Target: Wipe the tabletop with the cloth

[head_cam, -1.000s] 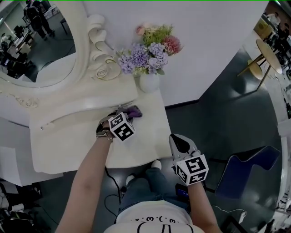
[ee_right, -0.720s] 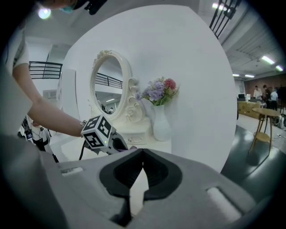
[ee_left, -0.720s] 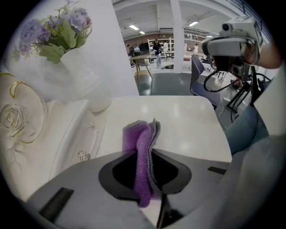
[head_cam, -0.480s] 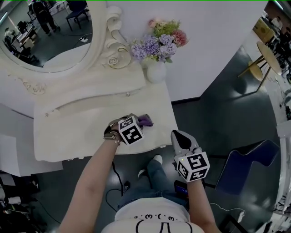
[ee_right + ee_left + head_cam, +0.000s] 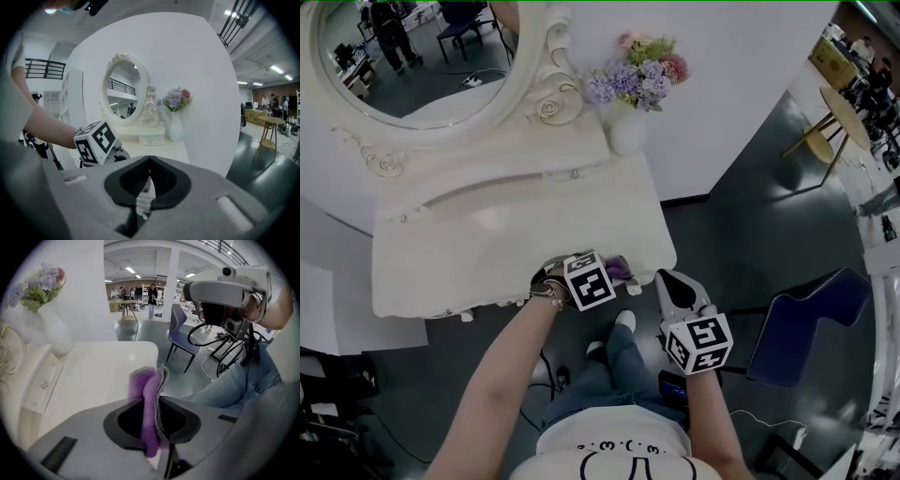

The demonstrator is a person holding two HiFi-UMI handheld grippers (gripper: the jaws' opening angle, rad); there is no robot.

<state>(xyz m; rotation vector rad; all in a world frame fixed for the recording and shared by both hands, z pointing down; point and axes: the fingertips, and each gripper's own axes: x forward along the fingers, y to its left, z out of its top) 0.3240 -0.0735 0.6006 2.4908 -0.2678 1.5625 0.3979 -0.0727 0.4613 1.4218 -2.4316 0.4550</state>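
My left gripper [image 5: 602, 274], clamping the purple cloth [image 5: 146, 394], has reached the tabletop's [image 5: 516, 234] near edge, so this stroke is done; my right gripper [image 5: 671, 284] stays closed, empty.

**Left forearm** [image 5: 492, 380]: bare, and stretched forward from your torso towards the front edge of the dressing table [image 5: 516, 234]. Your wrist sits right at that edge.

**Left gripper** [image 5: 615, 270]: low over the table's front right corner. The marker cube faces you and the jaws point rightward along the edge. The jaws are clamped on the purple cloth [image 5: 149, 394], which stands folded between them and sticks out past the tips.

**Right forearm** [image 5: 712, 427]: drawn in close to your body, off the table and nearer you than its front right corner.

**Right gripper** [image 5: 668, 284]: held just beside that same corner, with the tips aimed towards the table. The jaws are pressed together.
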